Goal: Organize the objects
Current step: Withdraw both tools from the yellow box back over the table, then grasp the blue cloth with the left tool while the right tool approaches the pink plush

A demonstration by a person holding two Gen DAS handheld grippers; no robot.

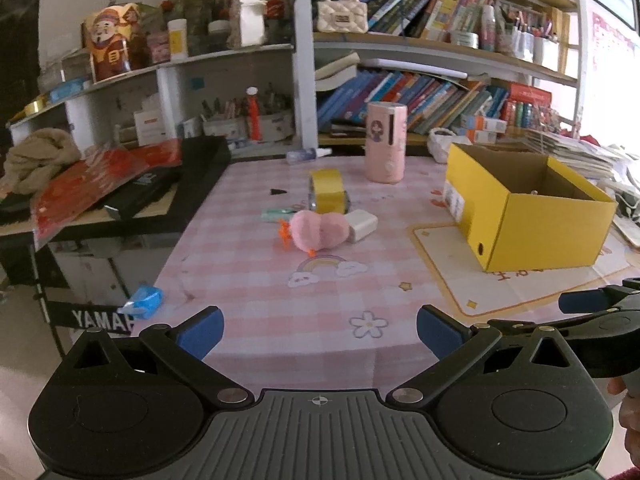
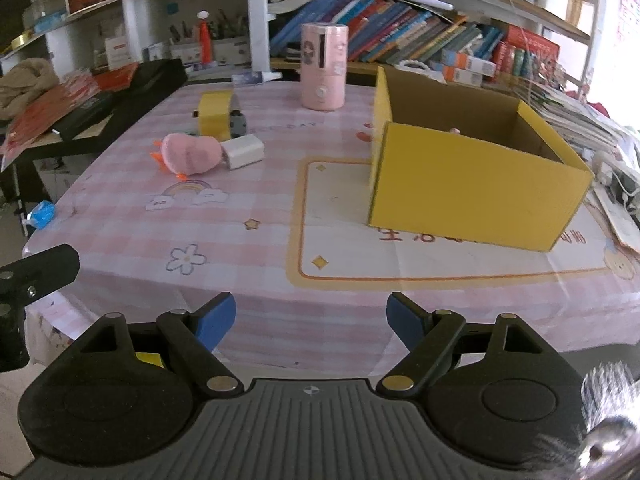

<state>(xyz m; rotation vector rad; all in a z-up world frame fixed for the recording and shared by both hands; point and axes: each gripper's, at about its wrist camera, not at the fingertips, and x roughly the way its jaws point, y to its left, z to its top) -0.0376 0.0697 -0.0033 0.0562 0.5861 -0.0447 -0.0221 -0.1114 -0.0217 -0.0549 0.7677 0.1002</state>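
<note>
While I hover at the table's (image 1: 248, 288) near edge, left view: my left jaws (image 1: 320, 330) gape apart, holding nothing | plush (image 1: 318, 231) mid-table, touching charger (image 1: 362, 225), tape (image 1: 328, 190) just behind, box (image 1: 528, 216) to the right | right view: my right jaws (image 2: 311, 322) apart, holding nothing | box (image 2: 472, 196) ahead, open-topped | plush (image 2: 192, 155) far left.

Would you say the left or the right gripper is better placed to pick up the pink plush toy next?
Left, probably. The pink plush toy lies almost straight ahead of the open left gripper, whereas it sits off to the left of the open right gripper, which faces the yellow box.
</note>
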